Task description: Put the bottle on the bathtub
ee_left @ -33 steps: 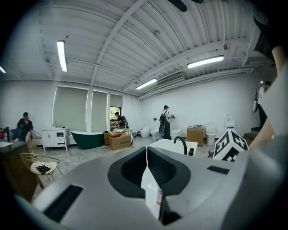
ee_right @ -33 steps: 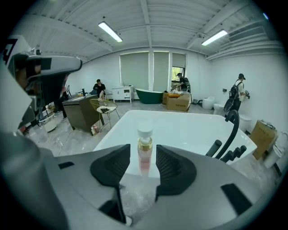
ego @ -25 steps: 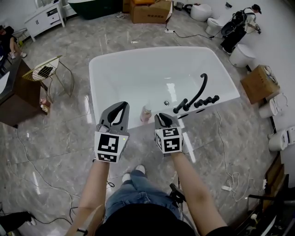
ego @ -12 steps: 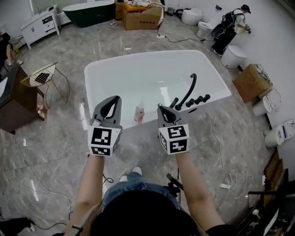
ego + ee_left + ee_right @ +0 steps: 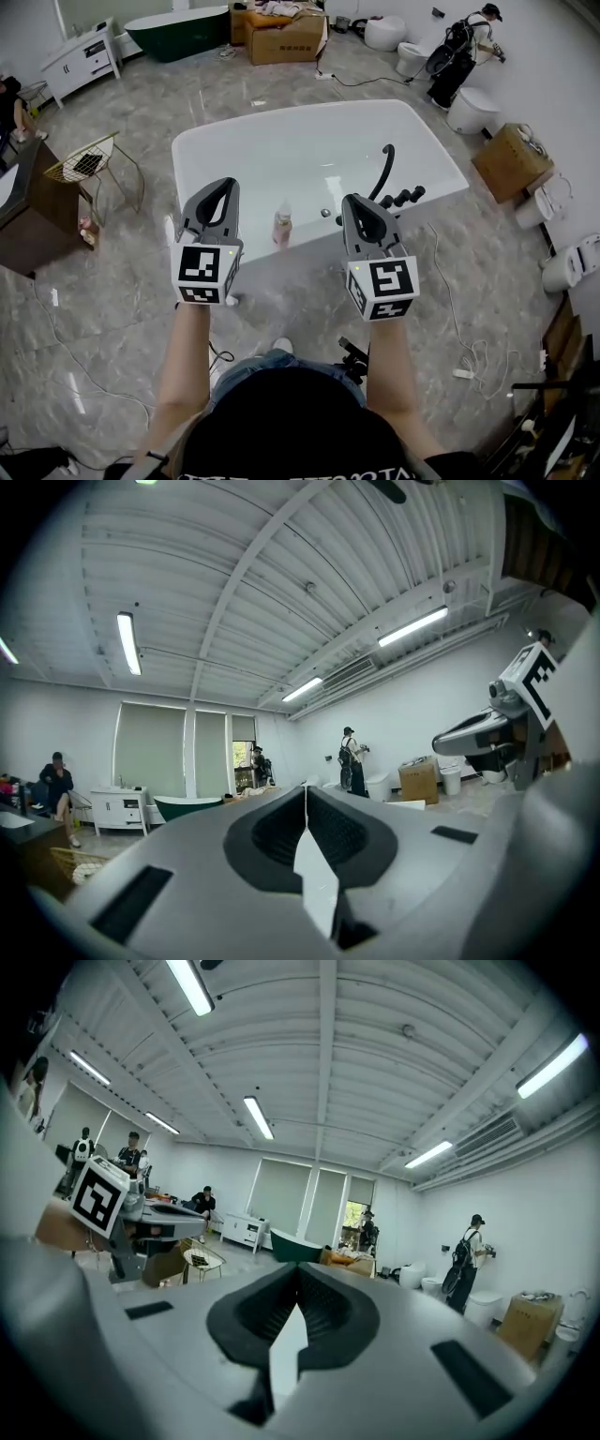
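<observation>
A small pink bottle (image 5: 282,227) stands upright on the near rim of the white bathtub (image 5: 192,155), between my two grippers and apart from both. My left gripper (image 5: 222,186) is to the bottle's left, jaws shut with nothing in them. To the bottle's right is my right gripper (image 5: 360,201), also shut and holding nothing. In the left gripper view the shut left gripper (image 5: 305,794) points across the room, with the right gripper (image 5: 497,733) at the side. The right gripper view shows its own shut right gripper (image 5: 298,1274). Neither gripper view shows the bottle.
A black faucet set (image 5: 385,178) sits on the tub's right rim. A wire chair (image 5: 86,161) and dark cabinet (image 5: 28,211) stand at the left. Cardboard boxes (image 5: 287,39), toilets (image 5: 472,108) and floor cables (image 5: 464,352) surround the tub. A person (image 5: 352,759) stands by the far wall.
Both grippers have drawn back from the tub and spread apart, the right one moving right. The bottle stays standing on the rim.
</observation>
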`<move>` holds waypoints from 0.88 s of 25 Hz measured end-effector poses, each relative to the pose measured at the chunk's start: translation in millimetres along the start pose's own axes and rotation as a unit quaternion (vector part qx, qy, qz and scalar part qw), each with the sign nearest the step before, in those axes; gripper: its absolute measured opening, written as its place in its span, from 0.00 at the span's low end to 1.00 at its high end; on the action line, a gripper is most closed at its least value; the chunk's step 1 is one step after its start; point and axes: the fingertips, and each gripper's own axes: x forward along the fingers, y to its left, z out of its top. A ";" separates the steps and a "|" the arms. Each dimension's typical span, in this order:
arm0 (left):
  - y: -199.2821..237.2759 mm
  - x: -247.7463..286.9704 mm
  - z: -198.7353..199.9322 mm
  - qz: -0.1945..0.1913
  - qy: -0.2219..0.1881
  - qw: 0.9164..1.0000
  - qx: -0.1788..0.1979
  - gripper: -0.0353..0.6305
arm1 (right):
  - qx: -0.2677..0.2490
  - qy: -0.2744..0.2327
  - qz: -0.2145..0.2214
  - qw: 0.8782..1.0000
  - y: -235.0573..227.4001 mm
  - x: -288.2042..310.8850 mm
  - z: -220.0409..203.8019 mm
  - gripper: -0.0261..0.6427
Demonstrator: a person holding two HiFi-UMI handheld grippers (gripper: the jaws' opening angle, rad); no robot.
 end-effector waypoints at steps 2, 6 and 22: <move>0.2 -1.8 6.7 0.001 -0.006 1.000 0.001 0.07 | 0.008 -0.016 -0.012 1.000 -6.0 -7.0 10.1 0.06; 3.3 -8.8 18.8 0.001 -0.021 1.000 -0.007 0.07 | 0.005 -0.026 -0.025 0.999 -12.4 -14.4 22.5 0.06; 8.6 -1.4 40.4 -0.008 -0.042 0.999 0.012 0.07 | -0.019 -0.031 -0.050 0.998 -21.1 -19.2 41.9 0.06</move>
